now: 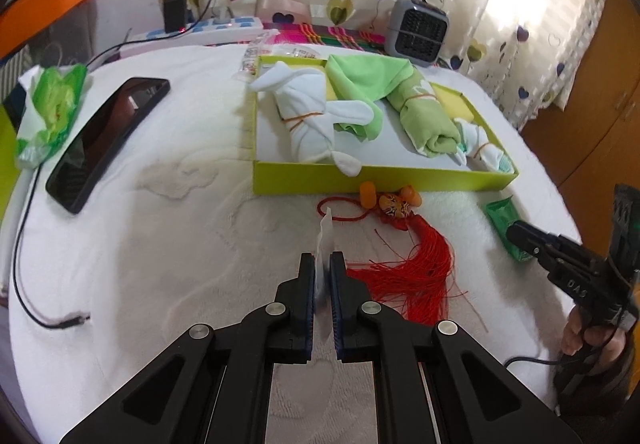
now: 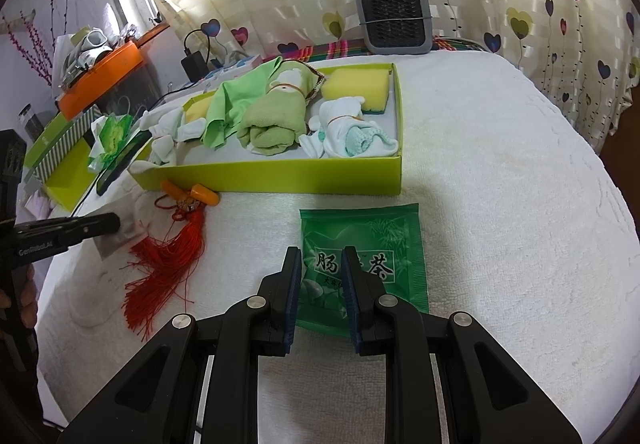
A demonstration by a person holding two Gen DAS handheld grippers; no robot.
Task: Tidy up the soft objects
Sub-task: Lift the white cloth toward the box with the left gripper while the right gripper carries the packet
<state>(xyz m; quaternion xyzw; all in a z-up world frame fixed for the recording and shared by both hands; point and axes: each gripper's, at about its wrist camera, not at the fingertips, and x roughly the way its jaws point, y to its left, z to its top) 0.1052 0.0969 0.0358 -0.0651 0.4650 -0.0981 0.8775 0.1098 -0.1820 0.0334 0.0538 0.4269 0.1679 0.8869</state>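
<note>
My left gripper (image 1: 322,258) is shut on a thin clear plastic packet (image 1: 324,232), seen edge-on and lifted off the white bed cover; in the right wrist view the packet (image 2: 120,240) hangs from it as a greyish sheet. My right gripper (image 2: 322,256) holds its jaws slightly apart over a flat green tea packet (image 2: 368,244) lying on the cover. A lime-green tray (image 1: 360,176) holds a white towel roll (image 1: 308,116), a green cloth roll (image 1: 420,112), a small white and mint bundle (image 2: 352,132) and a yellow sponge (image 2: 356,84).
A red tassel charm (image 1: 416,268) lies in front of the tray between the two grippers. A black phone (image 1: 108,140), a green tissue pack (image 1: 52,104) and a loose cable (image 1: 24,284) are at the left. A grey heater (image 1: 420,32) stands behind the tray.
</note>
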